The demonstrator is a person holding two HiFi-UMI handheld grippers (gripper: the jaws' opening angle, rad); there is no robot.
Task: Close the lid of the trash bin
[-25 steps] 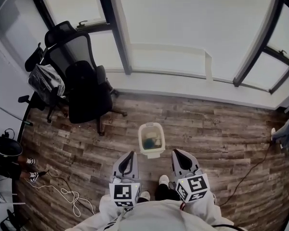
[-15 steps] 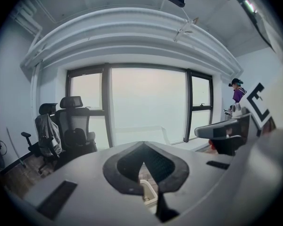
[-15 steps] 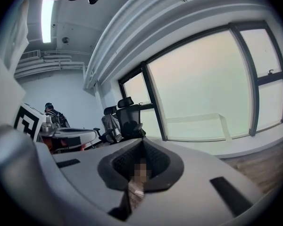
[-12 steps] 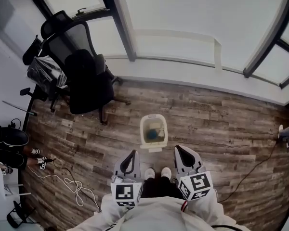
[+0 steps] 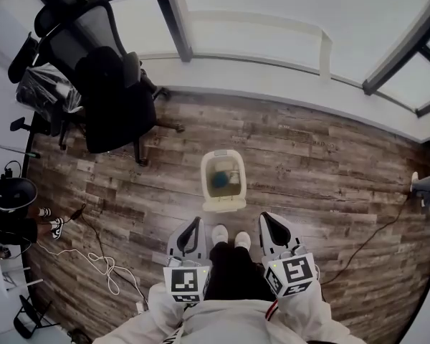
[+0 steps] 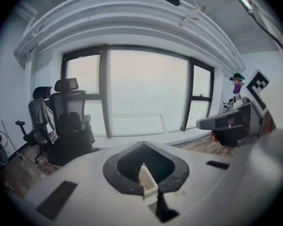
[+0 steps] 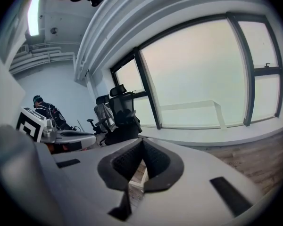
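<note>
None of the closing is showing yet: the trash bin [image 5: 205, 185] is standing open just ahead of your shoes [image 5: 220, 233], while you are holding your left gripper [image 5: 193, 224] and right gripper [image 5: 265, 219] pressed together, empty, short of it.

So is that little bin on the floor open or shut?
Open. The head view looks straight down into the trash bin, with a bluish item inside and nothing covering its top.
</note>
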